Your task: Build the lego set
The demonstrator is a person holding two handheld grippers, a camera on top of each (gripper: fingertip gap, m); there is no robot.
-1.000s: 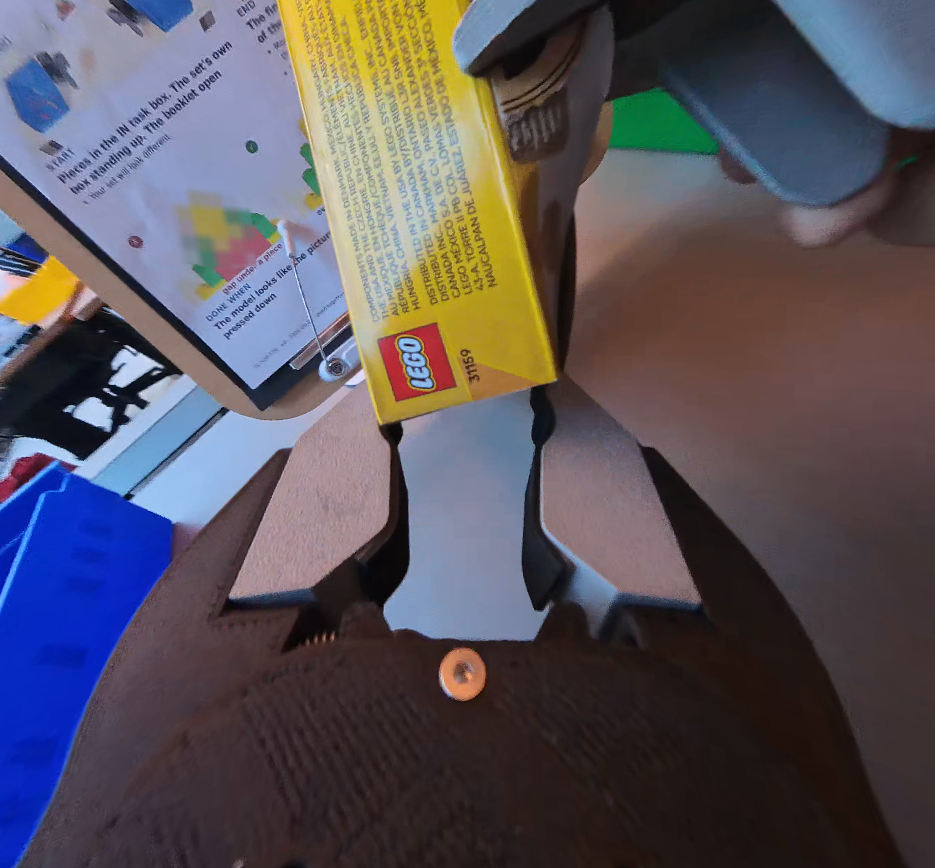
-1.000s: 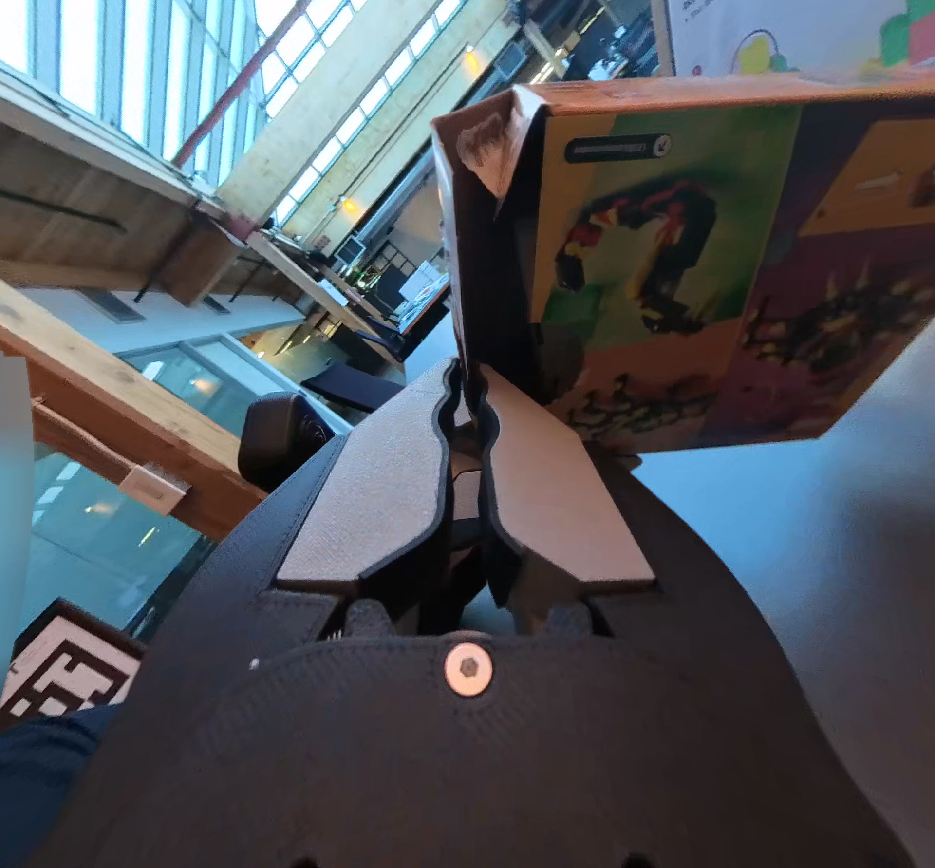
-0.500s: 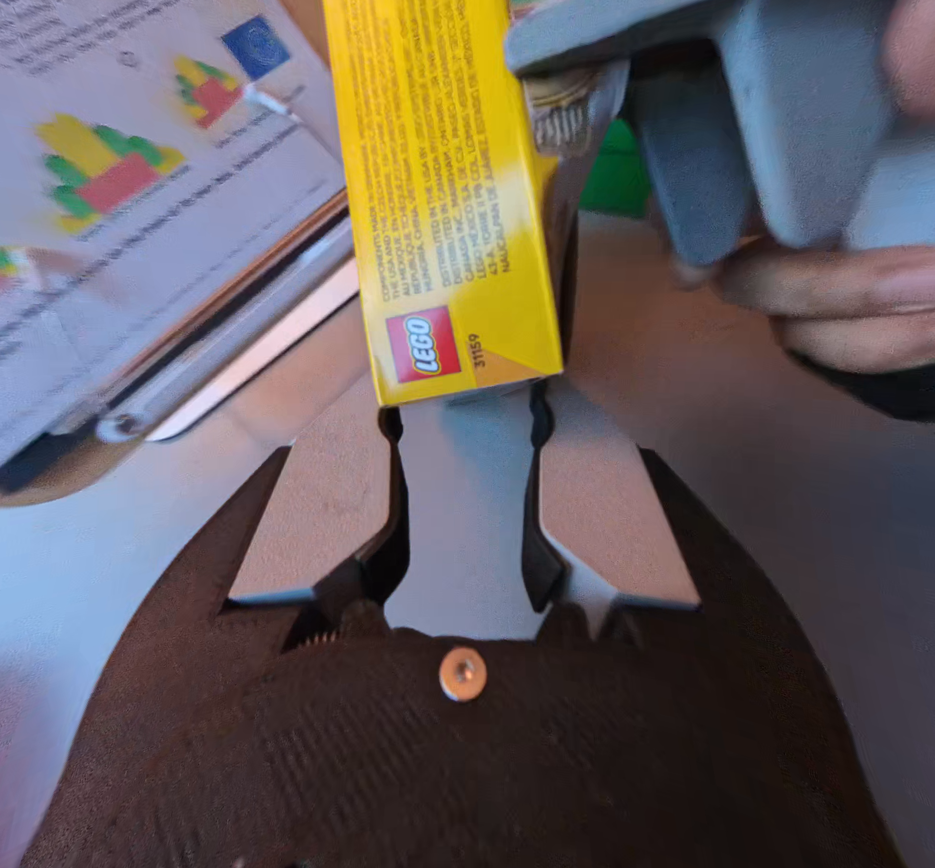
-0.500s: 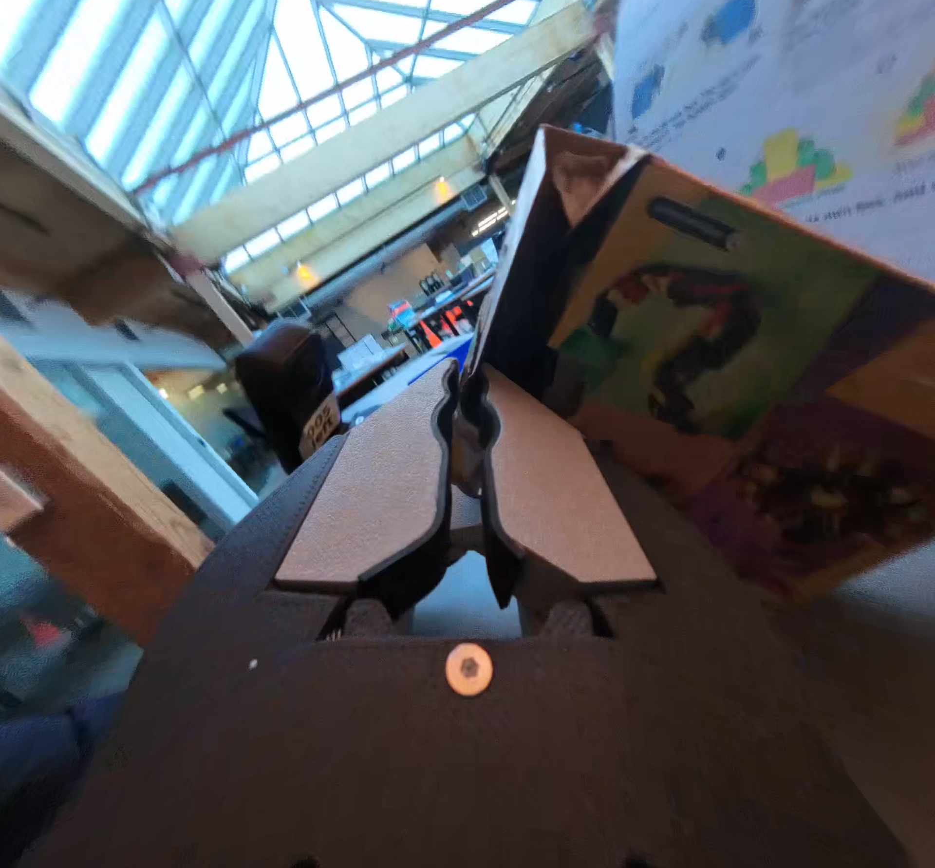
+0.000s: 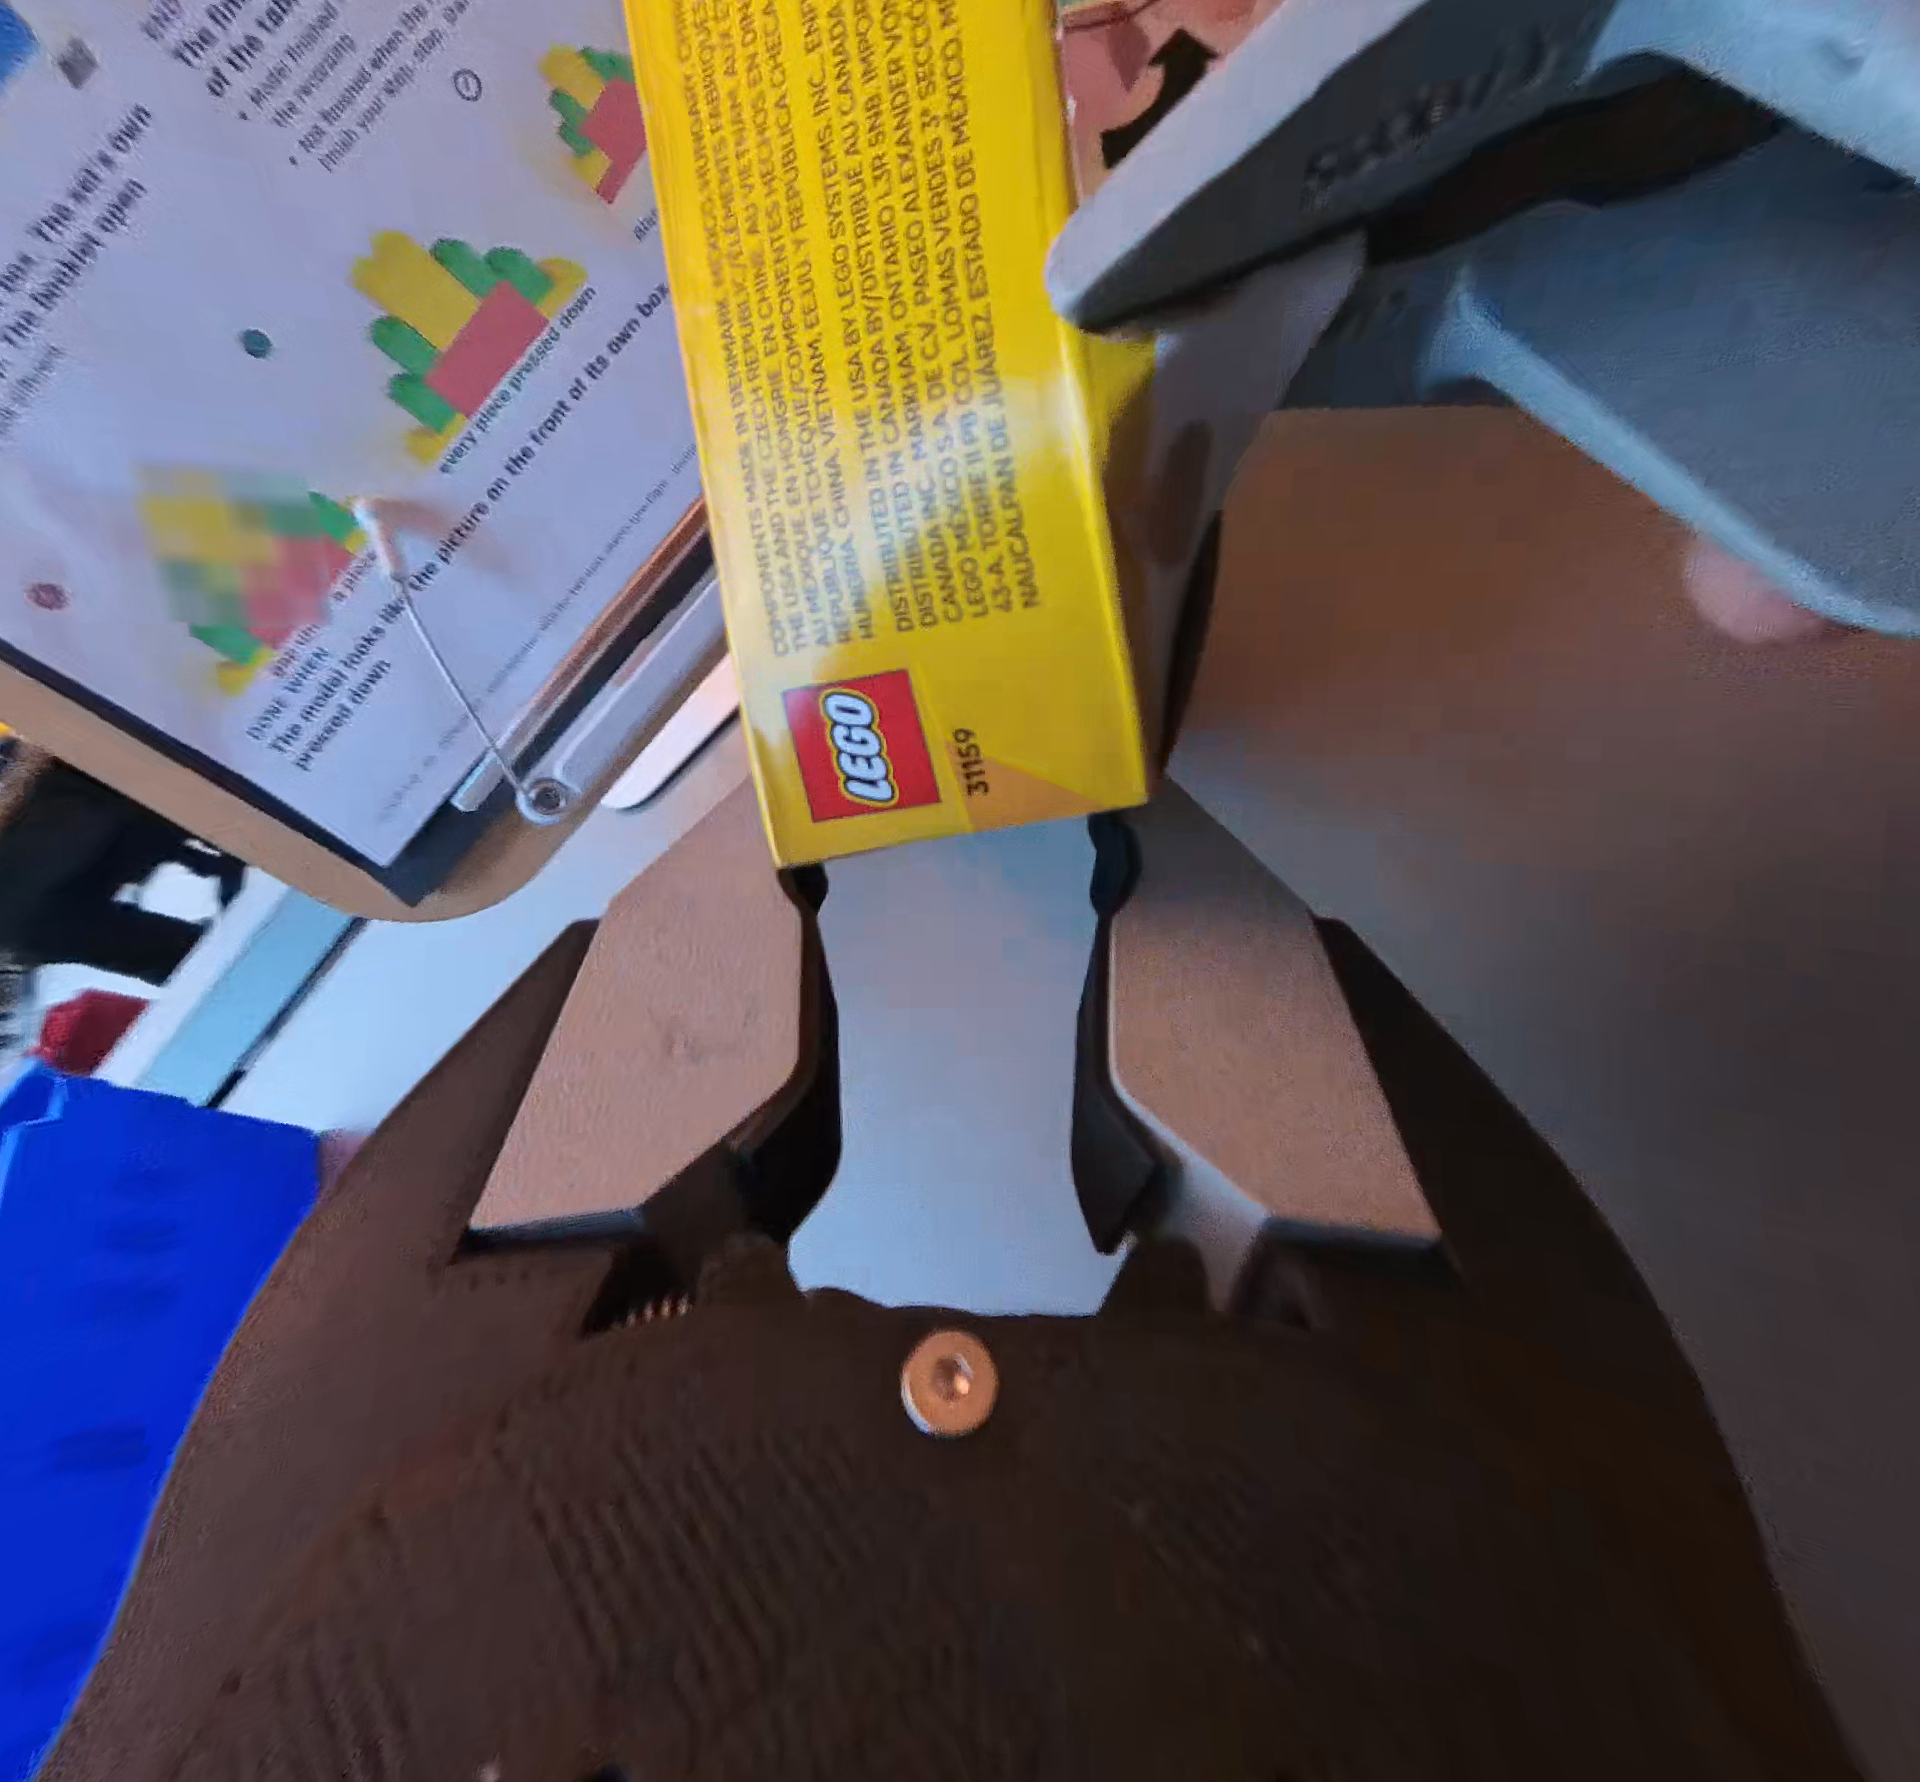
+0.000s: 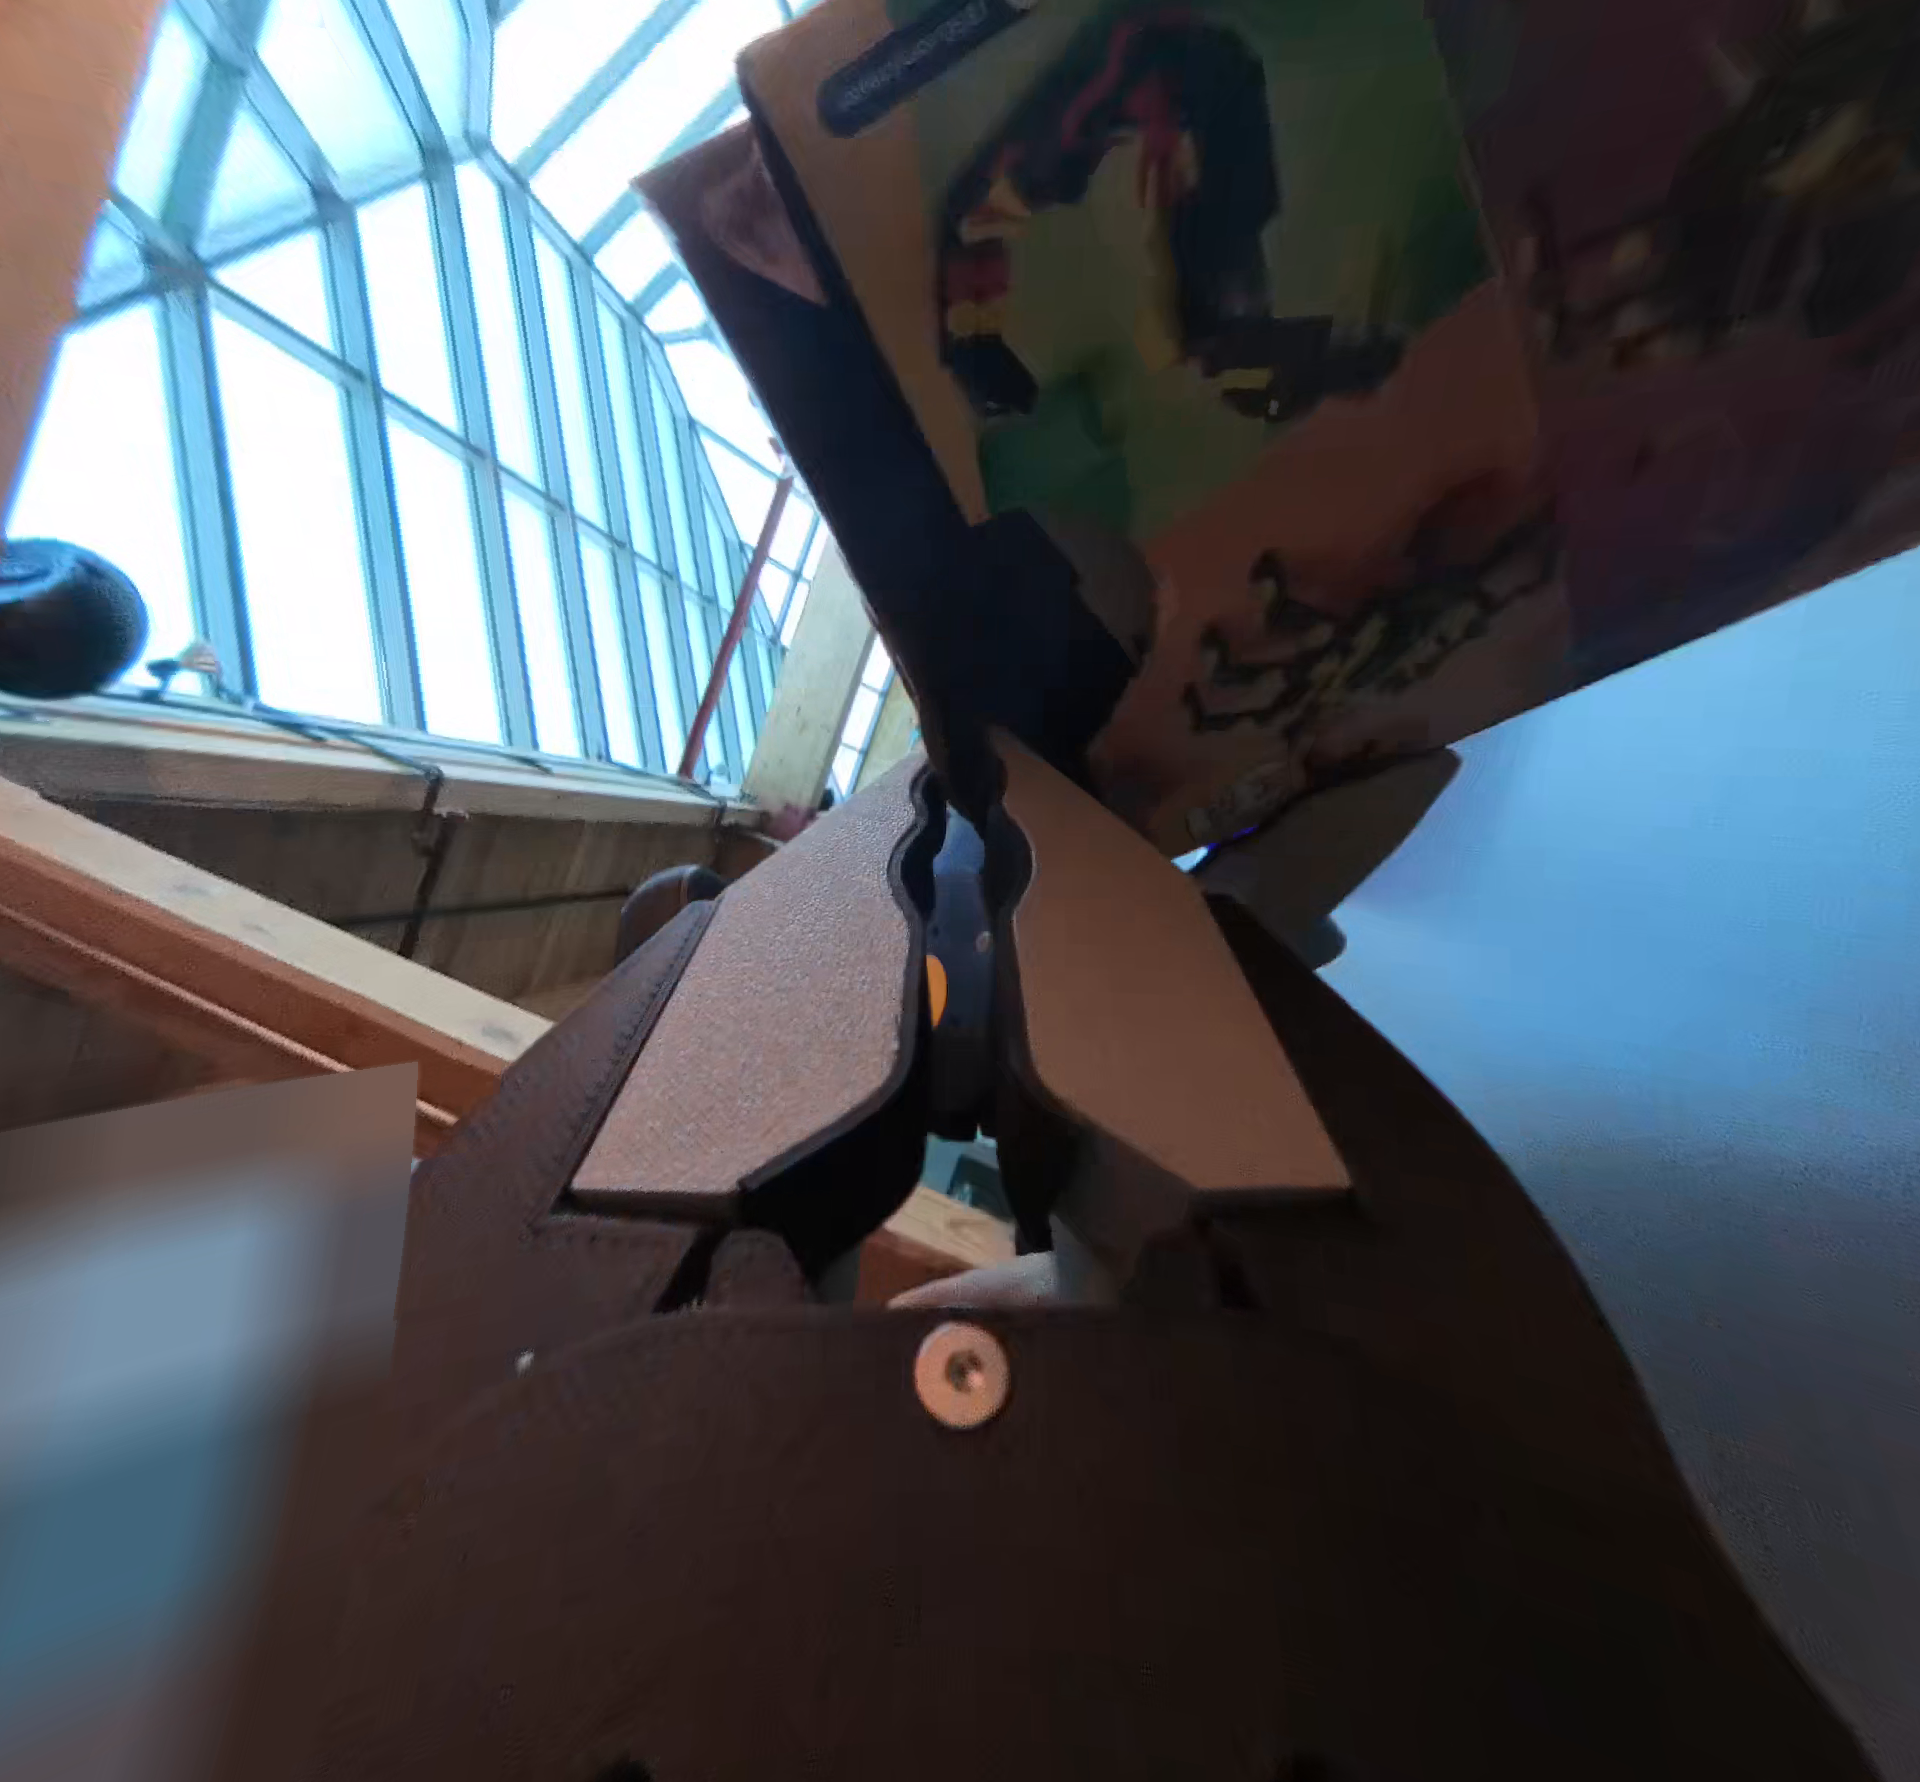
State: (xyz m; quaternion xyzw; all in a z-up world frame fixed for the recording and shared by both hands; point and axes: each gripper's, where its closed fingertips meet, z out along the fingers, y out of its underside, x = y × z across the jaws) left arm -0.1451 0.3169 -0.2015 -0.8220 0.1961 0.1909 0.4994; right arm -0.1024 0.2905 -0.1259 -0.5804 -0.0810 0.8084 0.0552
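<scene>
The yellow lego box [image 5: 894,382] is held up off the table between both grippers. My left gripper [image 5: 956,849] is shut on the box's lower end, one fingertip on each side of its narrow face. In the right wrist view the box's picture side [image 6: 1247,330] fills the upper right. My right gripper [image 6: 966,797] is shut on a thin dark flap or edge at the box's end. The right gripper also shows in the left wrist view as a grey body [image 5: 1507,174] against the box's right side, with a person's fingers behind it.
A clipboard with a printed instruction sheet [image 5: 312,330] stands close behind and left of the box. A blue bin [image 5: 125,1317] sits at the lower left. The white table [image 5: 956,1057] lies below. The right wrist view looks up at a skylight [image 6: 364,382] and wooden beams.
Both grippers keep their hold while the box tilts and swings. The right wrist view has turned further up toward the skylight. In the left wrist view the clipboard has shifted back and forth behind the box.
</scene>
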